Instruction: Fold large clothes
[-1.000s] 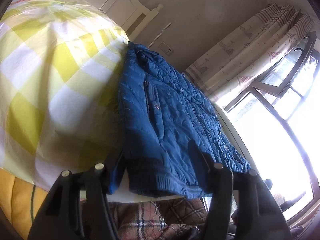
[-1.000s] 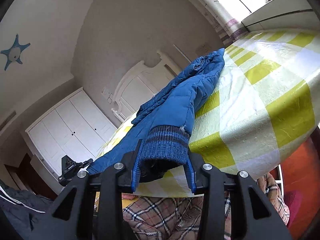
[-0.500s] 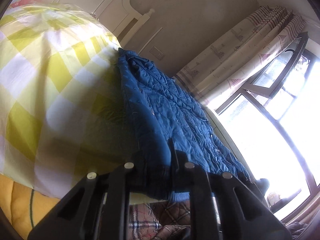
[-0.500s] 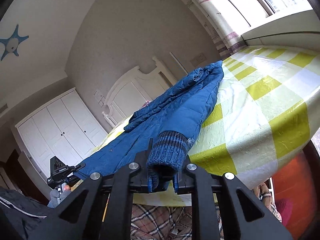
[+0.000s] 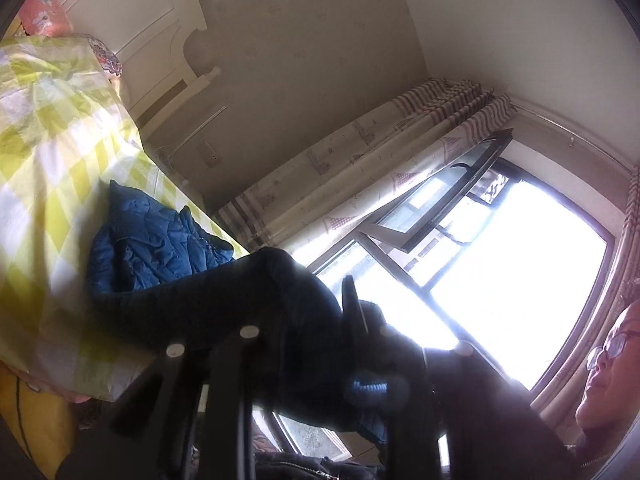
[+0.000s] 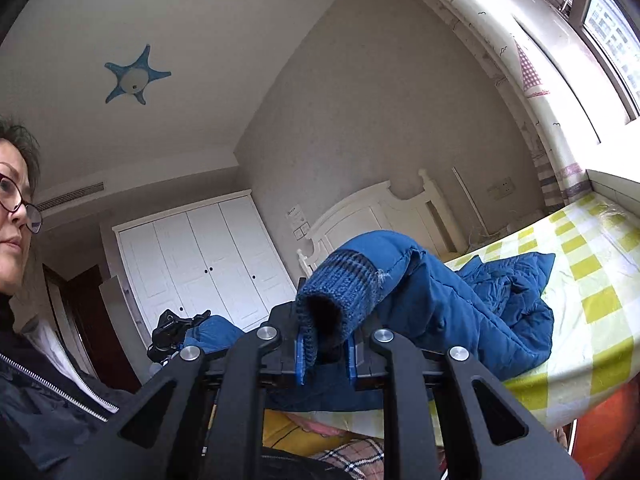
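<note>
A blue quilted jacket (image 6: 492, 316) lies bunched on the bed's yellow-and-white checked sheet (image 6: 592, 304); it also shows in the left wrist view (image 5: 152, 248). My right gripper (image 6: 324, 356) is shut on the jacket's knitted sleeve cuff (image 6: 340, 292) and holds it lifted above the bed edge. My left gripper (image 5: 320, 320) is shut on the jacket's other dark, backlit end (image 5: 248, 296), raised off the sheet (image 5: 52, 184). The left gripper also shows in the right wrist view (image 6: 176, 328).
A white headboard (image 6: 384, 208) and a pink pillow (image 5: 44, 12) stand at the bed's far end. A bright open window (image 5: 500, 272) with curtains (image 5: 360, 152) is beside the bed. A white wardrobe (image 6: 204, 264) stands behind. The person's face (image 6: 12, 216) is close.
Both grippers closed on the jacket's ends and lifted them up and back from the bed. The jacket, earlier spread flat, is now bunched up.
</note>
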Available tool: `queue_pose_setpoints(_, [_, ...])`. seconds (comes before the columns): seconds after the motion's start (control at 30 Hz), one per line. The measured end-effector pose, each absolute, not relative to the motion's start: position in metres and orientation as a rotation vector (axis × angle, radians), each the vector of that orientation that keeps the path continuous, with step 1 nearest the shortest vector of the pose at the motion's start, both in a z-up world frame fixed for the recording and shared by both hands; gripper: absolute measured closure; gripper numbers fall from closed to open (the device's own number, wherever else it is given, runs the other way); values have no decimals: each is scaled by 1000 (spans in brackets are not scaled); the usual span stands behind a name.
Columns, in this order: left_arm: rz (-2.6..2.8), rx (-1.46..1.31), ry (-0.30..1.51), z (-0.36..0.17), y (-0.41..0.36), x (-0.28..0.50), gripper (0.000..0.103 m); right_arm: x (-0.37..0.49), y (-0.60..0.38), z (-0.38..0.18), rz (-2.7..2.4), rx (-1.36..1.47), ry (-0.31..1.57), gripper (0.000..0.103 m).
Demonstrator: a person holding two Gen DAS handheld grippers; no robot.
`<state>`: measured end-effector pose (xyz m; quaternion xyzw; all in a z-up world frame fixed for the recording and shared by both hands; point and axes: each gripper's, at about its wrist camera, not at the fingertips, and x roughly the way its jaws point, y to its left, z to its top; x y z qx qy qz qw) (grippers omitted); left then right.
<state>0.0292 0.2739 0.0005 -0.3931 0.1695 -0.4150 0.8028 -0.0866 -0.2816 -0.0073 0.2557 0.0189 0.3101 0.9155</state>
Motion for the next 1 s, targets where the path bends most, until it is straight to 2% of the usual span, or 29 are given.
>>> queue_pose_setpoints(0.17, [-700,-906,471,18,240,178,77,55,-295,31,466,594,171,86])
queue_pose_setpoints(0.2, [-643,-893,509,15,230,211,72,89,-301,30,421,611,222,85])
queue_pose_setpoints(0.27, [-537,-897,595,-3,219,269,56,149,-312,15,370,650,326,70])
queue_pose_setpoints(0.3, [-471,-908,644,-13,217,290,39,172,-317,7,349,674,385,50])
queue_pose_setpoints(0.33, [-395,-916,683,-25,222,306,34,188,-325,-5,313,701,426,37])
queue_pose_setpoints(0.37, [-344,-932,686,-32,230,316,34,196,-333,-12,285,722,432,35])
queue_pose_setpoints(0.43, [-310,-926,648,-34,250,324,27,198,-352,-22,267,746,399,33])
queue_pose_setpoints(0.57, [-251,-694,615,-24,277,334,23,209,-376,-35,164,611,467,33])
queue_pose_setpoints(0.63, [-290,-591,683,-26,275,349,20,225,-383,-48,165,574,538,33])
queue_pose_setpoints(0.77, [-422,-440,836,-48,245,373,19,263,-379,-68,234,512,664,33])
queue_pose_setpoints(1.0, [-534,-358,976,-82,200,402,17,313,-352,-91,343,421,832,33])
